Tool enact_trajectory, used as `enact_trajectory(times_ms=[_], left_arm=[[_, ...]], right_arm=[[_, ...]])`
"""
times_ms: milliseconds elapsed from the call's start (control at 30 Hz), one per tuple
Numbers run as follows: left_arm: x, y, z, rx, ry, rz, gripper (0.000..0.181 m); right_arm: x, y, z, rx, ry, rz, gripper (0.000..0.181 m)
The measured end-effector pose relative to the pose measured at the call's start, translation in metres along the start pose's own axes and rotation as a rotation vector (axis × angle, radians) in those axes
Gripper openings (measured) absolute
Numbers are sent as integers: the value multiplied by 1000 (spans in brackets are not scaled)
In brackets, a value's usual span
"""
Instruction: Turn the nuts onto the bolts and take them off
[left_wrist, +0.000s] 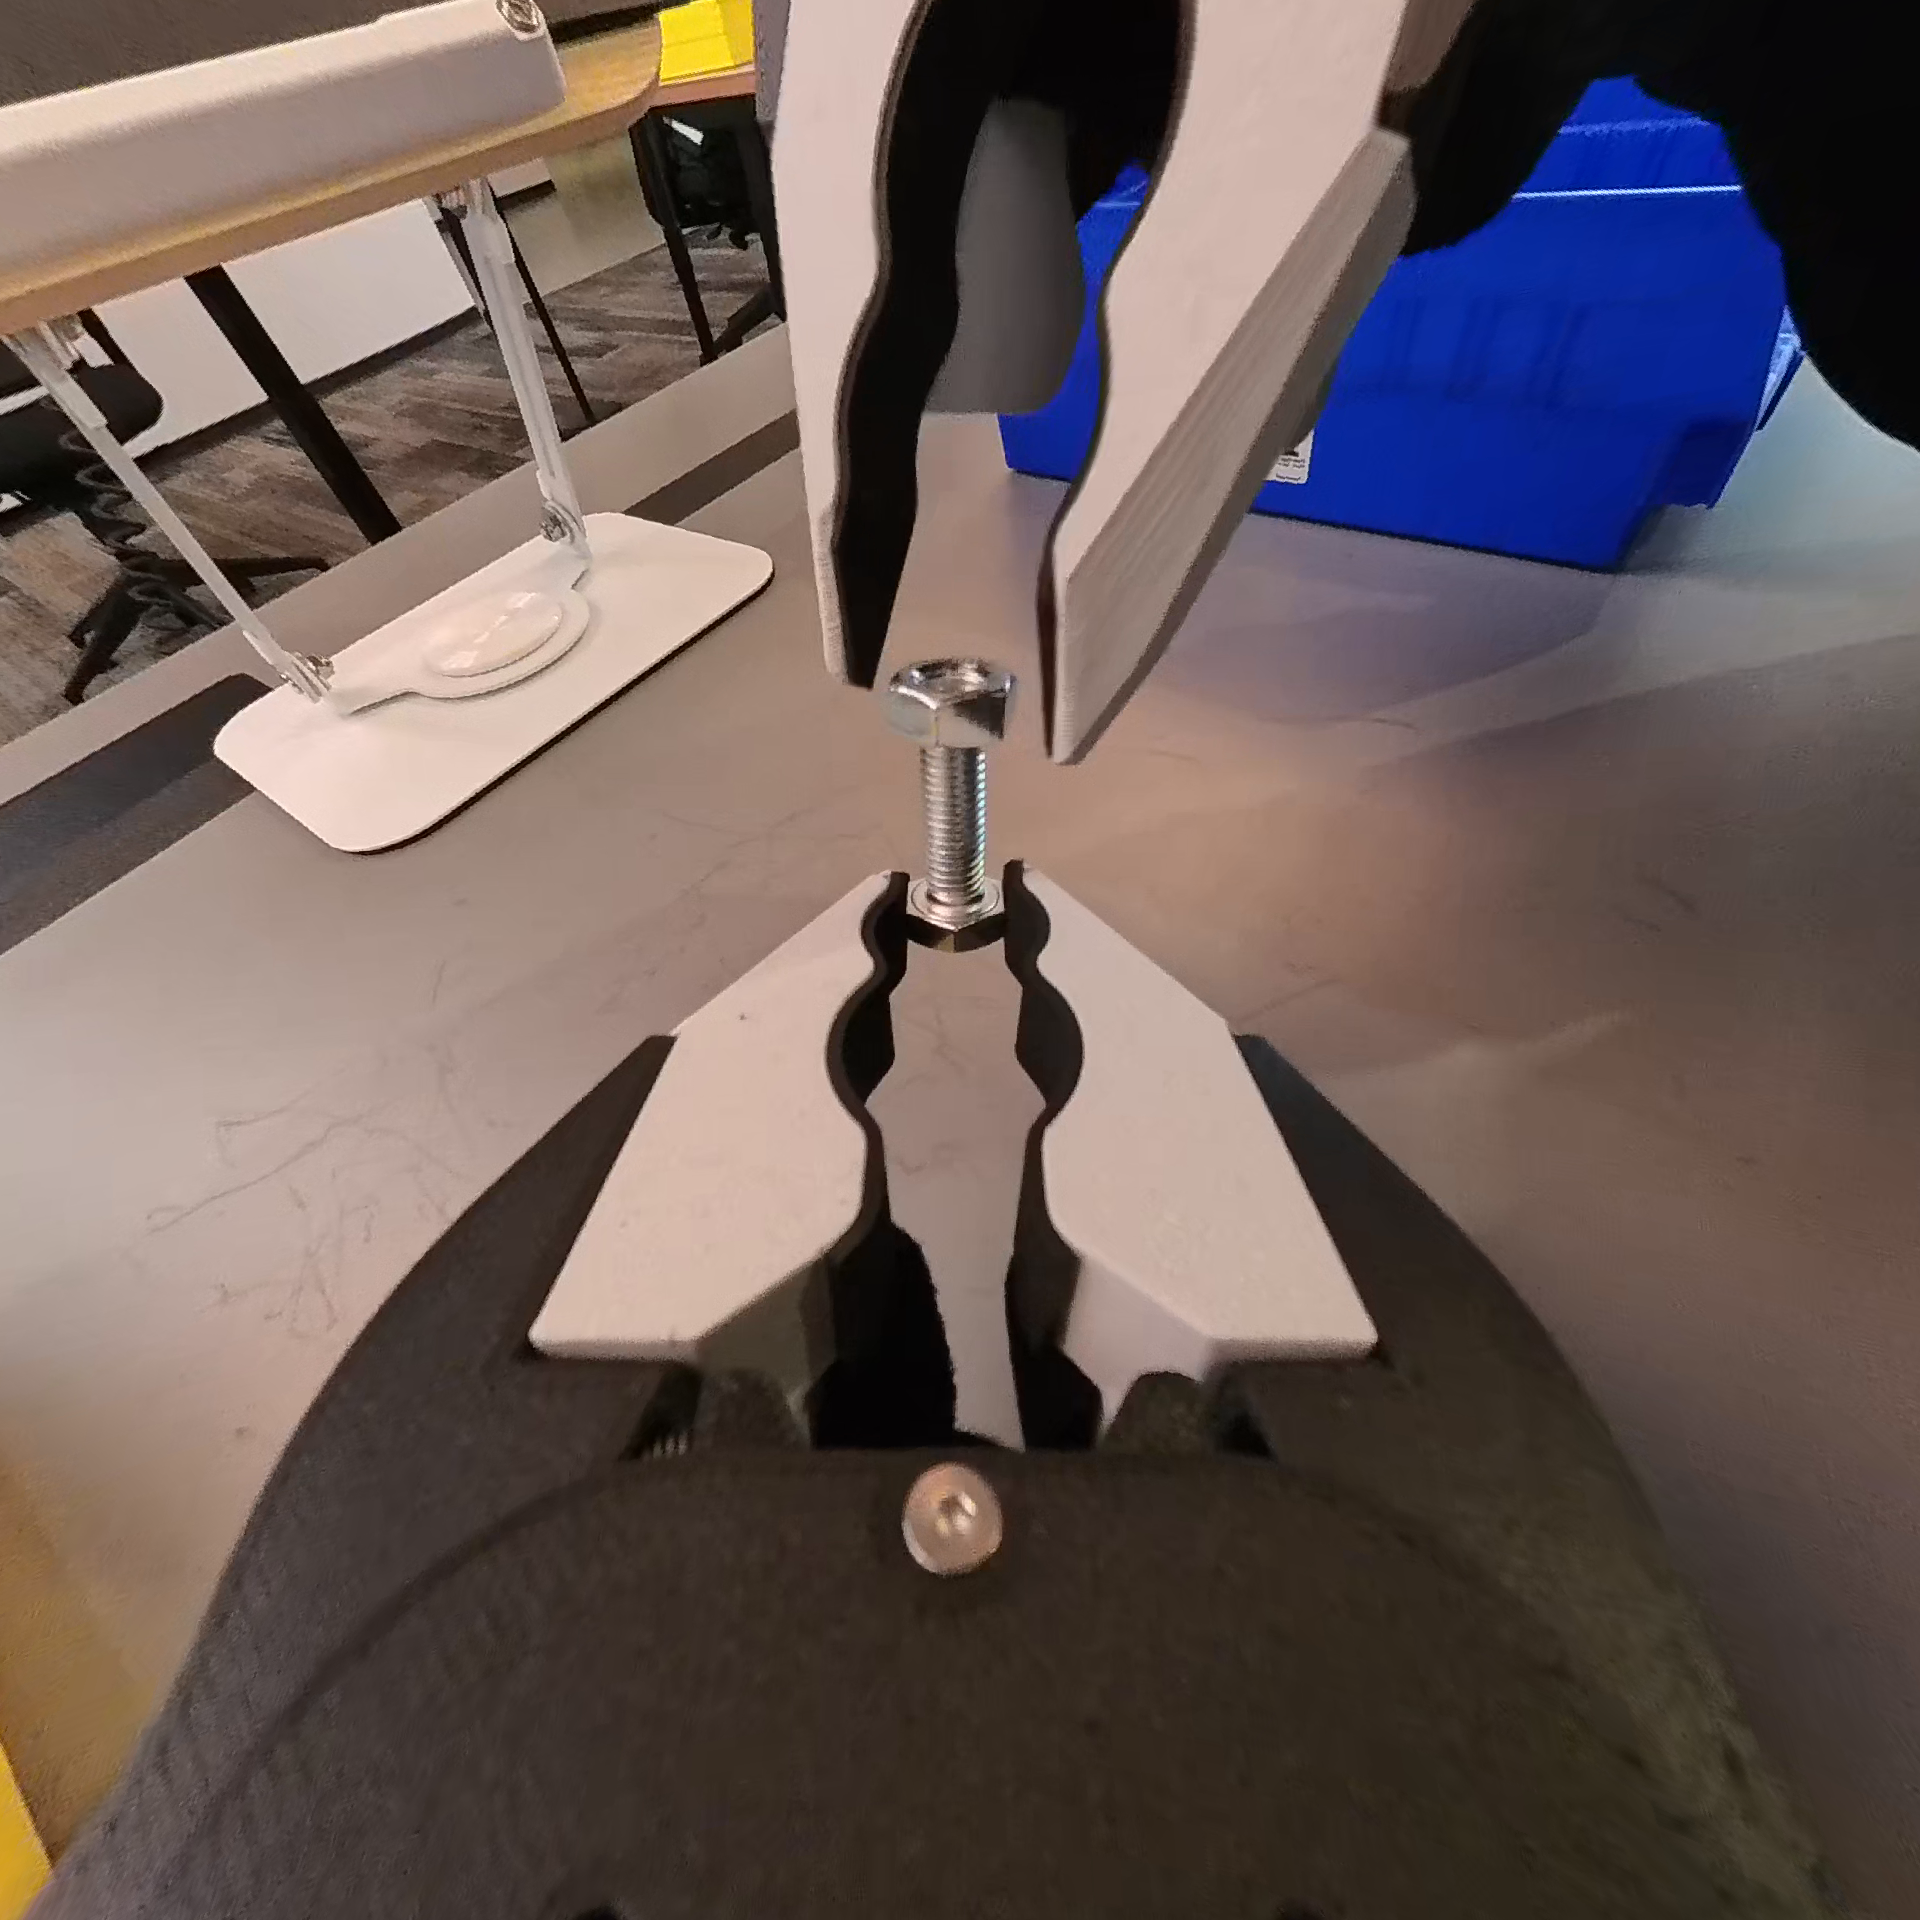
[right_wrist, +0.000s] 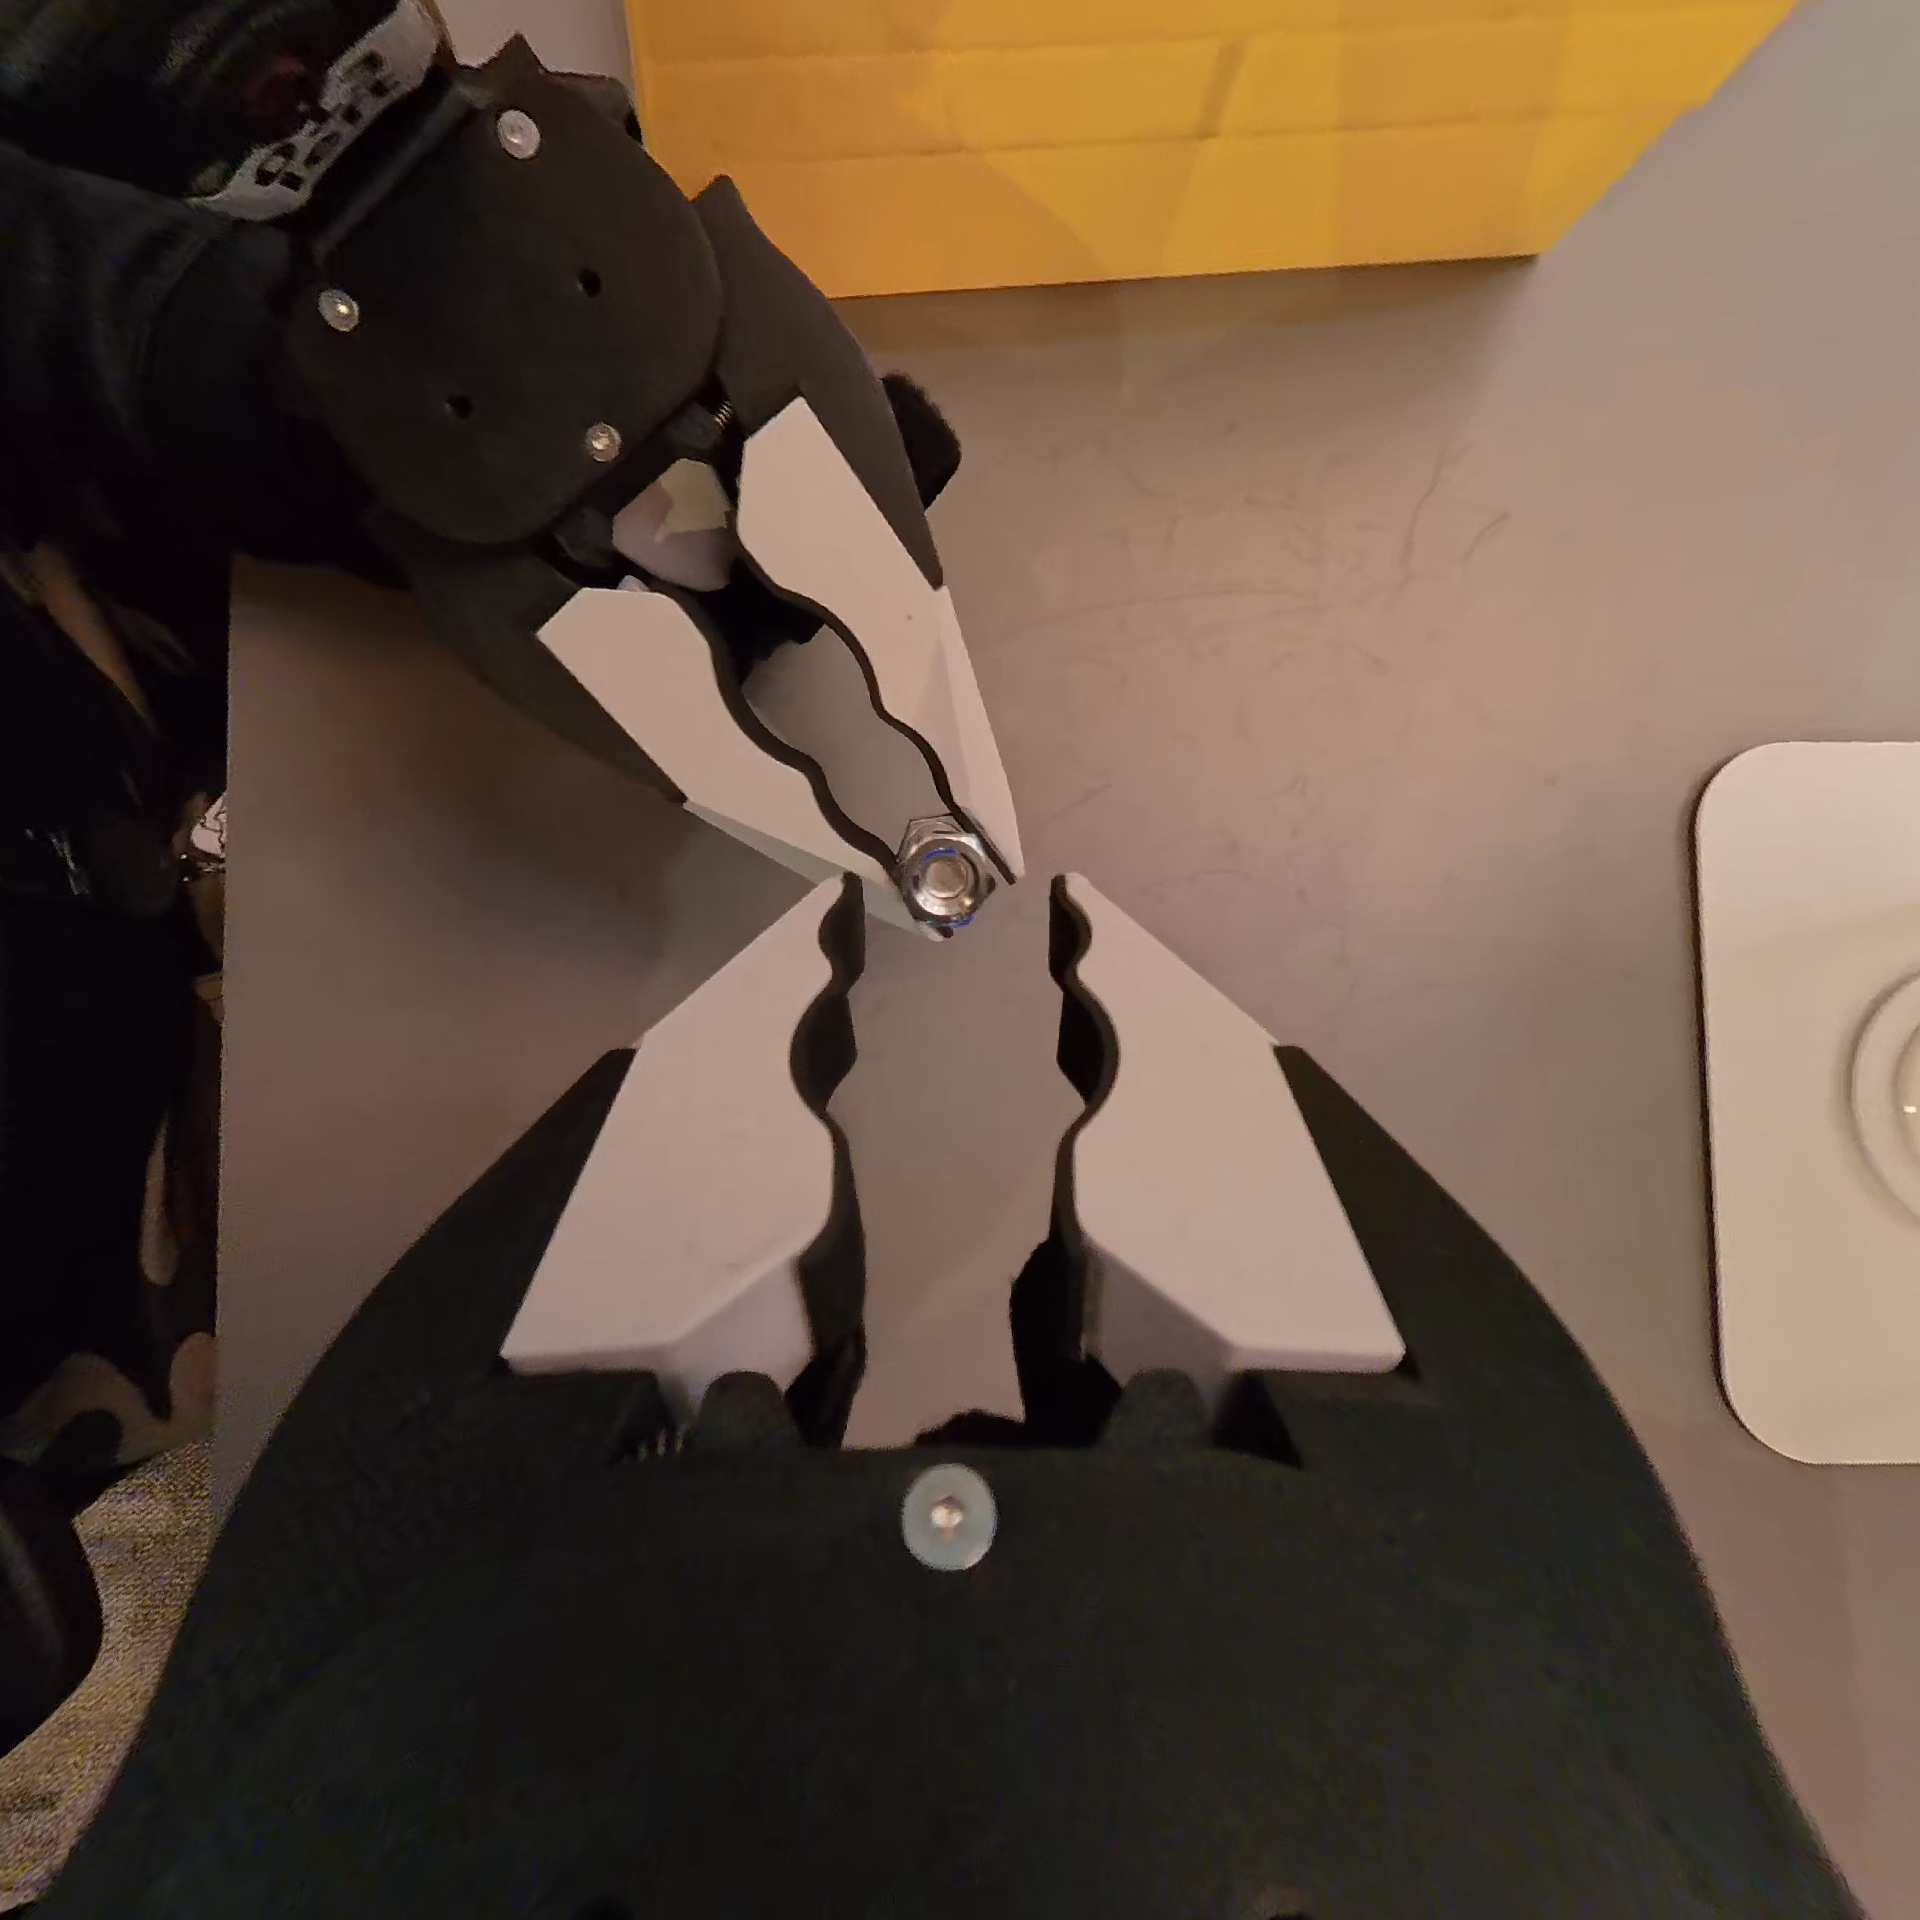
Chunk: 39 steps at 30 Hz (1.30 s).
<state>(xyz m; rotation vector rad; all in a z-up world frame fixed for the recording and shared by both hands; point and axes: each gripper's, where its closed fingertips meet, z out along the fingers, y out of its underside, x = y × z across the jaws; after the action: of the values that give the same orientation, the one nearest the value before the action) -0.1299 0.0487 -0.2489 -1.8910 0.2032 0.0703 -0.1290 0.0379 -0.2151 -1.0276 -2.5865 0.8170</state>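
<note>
Grey worktop (left_wrist: 416, 1039), matt and finely scratched, carrying a white stand (left_wrist: 499, 717) with a flat rounded base and clear struts, and a blue bin (left_wrist: 1507, 416) at the far side; a yellow panel (right_wrist: 1143, 135) borders the worktop in the right wrist view. Beyond the edge, patterned carpet and dark furniture legs.

My left gripper (left_wrist: 951, 899) is clamped on the bolt (left_wrist: 951, 821) at its lower end, holding it upright above the worktop. A nut (left_wrist: 951, 704) sits at the top of the thread. My right gripper (left_wrist: 951, 717) comes down from above, its fingers parted on either side of the nut; whether the left-hand fingertip touches it cannot be told.

In the right wrist view the bolt is seen end-on, its shank hidden. The stand's top and the bin are cut off by the frame.
</note>
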Motion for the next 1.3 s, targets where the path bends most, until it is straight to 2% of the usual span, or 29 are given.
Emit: enact_trajectory(times_ms=[200,367,567,667,733,767,800,1000,1100,1200,1300], left_arm=[[0,0,0,-2,1,-2,16],[-1,0,0,3,1,-7,16],[-1,0,0,-1,2,-6,16],[-1,1,0,-3,2,-6,16],[0,1,1,-8,2,-1,16],[0,1,1,-5,2,-1,16],[0,1,0,-3,3,-5,16],[0,1,1,-4,4,-6,16],[-1,1,1,-5,3,-8,16],[-1,1,1,-4,3,-8,16],[-1,1,1,-5,5,-9,16]], right_arm=[[-11,1,0,-4,-27,-58,34],[-12,15,1,-73,-47,-42,21],[-8,-3,-4,37,-25,-42,36],[-12,0,0,12,-42,-54,36],[-14,7,0,-30,-53,-47,28],[-16,11,0,-49,-74,-40,17],[-17,13,-1,-56,-87,-32,16],[-10,0,-3,24,-48,-32,34],[-13,3,1,-1,-60,-42,37],[-21,13,0,-48,-121,-22,16],[-12,13,-2,-42,-82,2,22]])
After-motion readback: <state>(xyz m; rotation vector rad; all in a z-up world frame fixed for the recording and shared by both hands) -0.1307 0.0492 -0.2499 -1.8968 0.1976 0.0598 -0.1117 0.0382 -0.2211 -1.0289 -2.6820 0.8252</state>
